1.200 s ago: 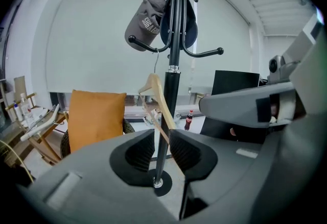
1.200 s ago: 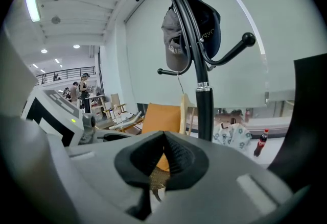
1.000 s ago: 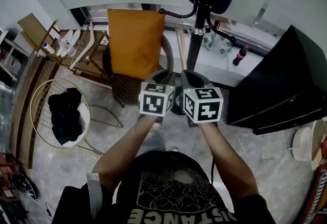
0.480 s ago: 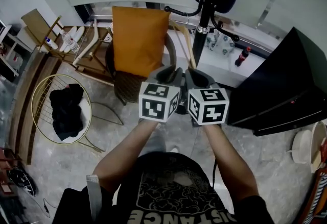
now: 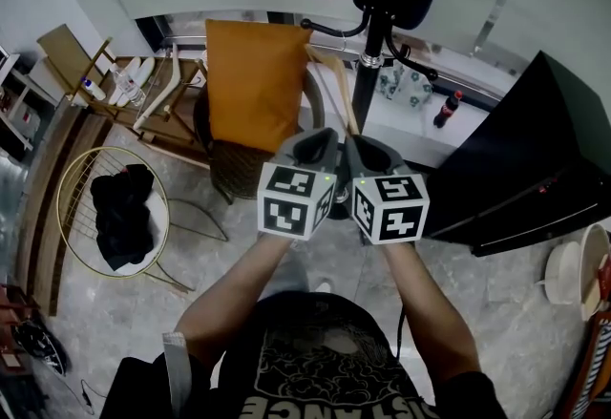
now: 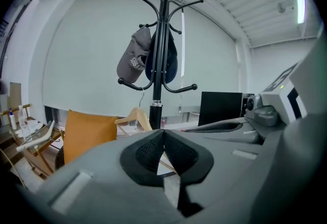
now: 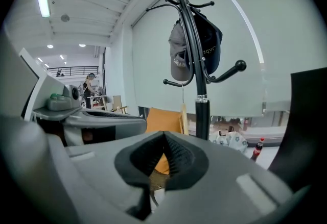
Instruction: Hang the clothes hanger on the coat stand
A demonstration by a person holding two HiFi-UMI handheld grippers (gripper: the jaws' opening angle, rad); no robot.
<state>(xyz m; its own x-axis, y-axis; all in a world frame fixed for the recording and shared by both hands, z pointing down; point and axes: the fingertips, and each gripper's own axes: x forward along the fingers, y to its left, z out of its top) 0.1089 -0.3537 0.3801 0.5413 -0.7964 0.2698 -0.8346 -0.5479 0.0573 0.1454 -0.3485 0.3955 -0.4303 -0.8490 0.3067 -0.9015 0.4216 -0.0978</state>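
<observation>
Clothes hanger [image 5: 336, 93] apparently hangs on coat stand [image 5: 368, 73] (beside orange cushion [image 5: 253, 83]).

The head view looks steeply down onto the left gripper [image 5: 319, 146] and right gripper [image 5: 370, 154], set side by side. Each gripper view sits close behind its own jaws, facing forward and upward. All three views share the coat stand [image 5: 367, 73] ahead of the jaws.

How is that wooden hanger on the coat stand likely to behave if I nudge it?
The wooden hanger looks rigid and light, so probably won't flex. It seems to hang by a thin wire hook over a lower arm of the coat stand, so a nudge would likely swing it. The arm's knobbed tip should help keep it on.
</observation>
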